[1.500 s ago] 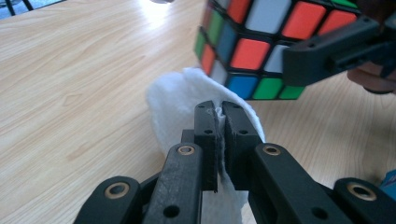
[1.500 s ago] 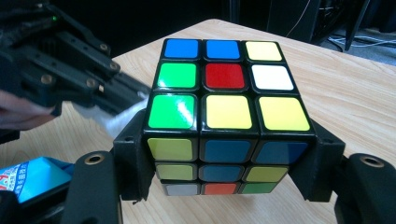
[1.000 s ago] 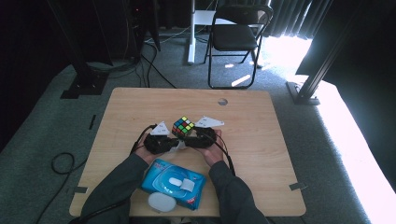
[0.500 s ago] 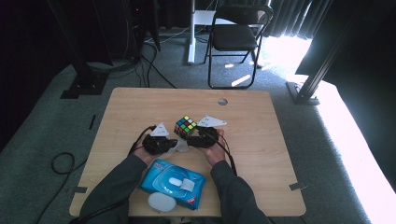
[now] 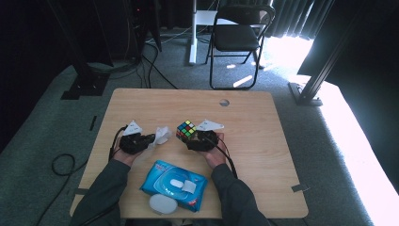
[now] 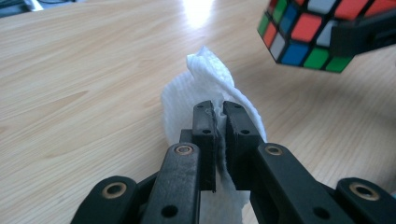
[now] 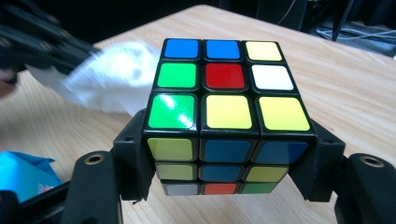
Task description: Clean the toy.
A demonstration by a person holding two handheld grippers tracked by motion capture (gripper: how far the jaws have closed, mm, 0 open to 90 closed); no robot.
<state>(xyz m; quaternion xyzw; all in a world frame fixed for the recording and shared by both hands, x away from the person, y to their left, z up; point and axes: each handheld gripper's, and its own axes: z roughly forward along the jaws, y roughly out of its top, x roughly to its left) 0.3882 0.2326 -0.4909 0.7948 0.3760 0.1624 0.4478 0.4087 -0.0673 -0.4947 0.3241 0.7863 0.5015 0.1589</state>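
Meanwhile, the person works at a wooden tabletop (image 5: 263,141) with tongs in each hand. The left tongs (image 6: 218,116) have their two black jaws pressed together on a white wipe (image 6: 210,93), pinching a fold of it between the tips; the sheet bulges up past the jaw tips and drapes down on either side of them. In the high view the left tongs (image 5: 151,138) lie low over the left part of the tabletop, with the wipe (image 5: 162,134) sticking out toward the middle.

The right tongs (image 7: 224,154) are clamped on a puzzle cube (image 7: 224,112), one jaw against each of two opposite side faces, the cube sitting square between them with its colored stickers facing the camera. In the high view the cube (image 5: 186,129) is held at the centre of the tabletop, near the wipe but apart from it.

Closer to the person, between the two forearms, a blue pack of wipes (image 5: 174,183) lies flat, with a white oval lid (image 5: 163,204) touching its near edge.
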